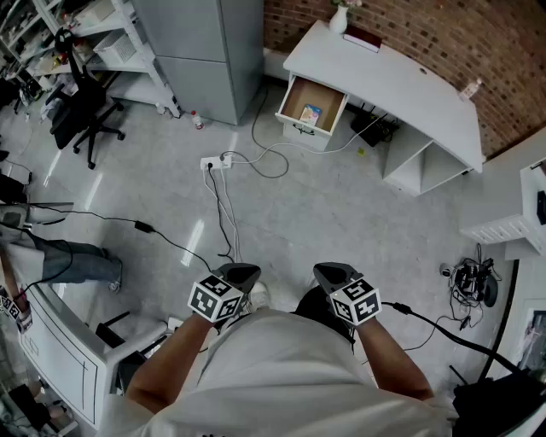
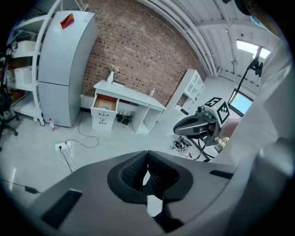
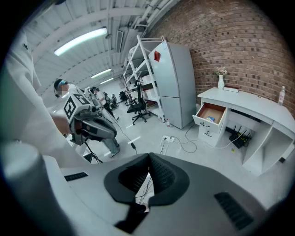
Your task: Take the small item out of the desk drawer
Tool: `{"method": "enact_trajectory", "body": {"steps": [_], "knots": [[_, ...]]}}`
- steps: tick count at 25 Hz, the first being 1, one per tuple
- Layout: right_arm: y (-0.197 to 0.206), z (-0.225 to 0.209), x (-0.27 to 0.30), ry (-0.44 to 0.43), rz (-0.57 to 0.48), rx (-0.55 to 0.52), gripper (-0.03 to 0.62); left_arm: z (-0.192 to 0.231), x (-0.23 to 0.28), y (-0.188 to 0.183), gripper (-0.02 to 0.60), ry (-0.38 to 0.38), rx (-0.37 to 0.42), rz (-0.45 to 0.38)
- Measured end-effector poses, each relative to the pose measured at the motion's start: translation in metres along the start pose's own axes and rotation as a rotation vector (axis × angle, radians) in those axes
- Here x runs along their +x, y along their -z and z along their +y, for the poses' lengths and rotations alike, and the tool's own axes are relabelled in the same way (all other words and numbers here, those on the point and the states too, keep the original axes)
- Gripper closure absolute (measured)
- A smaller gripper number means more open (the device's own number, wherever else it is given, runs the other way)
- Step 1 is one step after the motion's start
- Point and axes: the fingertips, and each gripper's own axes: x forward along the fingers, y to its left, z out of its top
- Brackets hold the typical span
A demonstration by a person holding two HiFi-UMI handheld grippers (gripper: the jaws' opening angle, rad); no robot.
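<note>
left gripper (image 1: 241, 271) and right gripper (image 1: 329, 270) jaws closed, empty, small item (image 1: 310, 113) in open drawer (image 1: 299, 97)

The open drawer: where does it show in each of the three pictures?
Head view: drawer top centre, under the left end of the desk.
Left gripper view: drawer left of centre, far across the floor.
Right gripper view: drawer right of centre.
Shared landmark: the vase on the desk above it.

Left hand-held gripper (image 2: 147, 160) (jaws together)
</note>
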Motion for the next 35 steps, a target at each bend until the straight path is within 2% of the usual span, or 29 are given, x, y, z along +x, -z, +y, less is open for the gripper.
{"method": "enact_trajectory", "body": {"steps": [4,8,10,14,17,21,23,25,28,31,35], "knots": [[-0.003,0.008,0.016,-0.012,0.006,-0.007,0.565,0.023,0.003,0.005,0.558,0.012,0.022,0.027],[-0.003,-0.012,0.013,-0.014,0.035,0.011,0.563,0.025,0.027,-0.018,0.558,0.021,0.019,0.029],[-0.009,-0.027,0.011,-0.017,0.036,0.017,0.563,0.017,0.038,-0.042,0.558,0.037,0.044,0.008],[-0.031,-0.060,0.019,-0.083,0.027,0.039,0.563,-0.006,0.060,-0.099,0.558,0.154,0.114,-0.056],[-0.054,-0.082,0.027,-0.127,-0.005,0.005,0.562,0.003,0.077,-0.129,0.558,0.130,0.144,-0.060],[-0.072,-0.114,0.038,-0.131,-0.022,-0.005,0.560,0.029,0.093,-0.159,0.557,0.039,0.138,-0.073],[-0.079,-0.127,0.046,-0.121,-0.020,0.013,0.546,0.040,0.097,-0.168,0.557,0.023,0.120,-0.067],[-0.090,-0.143,0.060,-0.104,-0.015,0.025,0.465,0.058,0.099,-0.179,0.555,0.020,0.116,-0.058],[-0.115,-0.169,0.088,-0.066,-0.011,0.055,0.424,0.096,0.107,-0.198,0.555,0.026,0.126,-0.037],[-0.144,-0.194,0.113,-0.018,-0.027,0.099,0.413,0.134,0.119,-0.222,0.553,0.049,0.139,-0.024],[-0.190,-0.219,0.153,0.050,-0.027,0.173,0.401,0.193,0.130,-0.270,0.523,0.114,0.172,-0.010]]}}
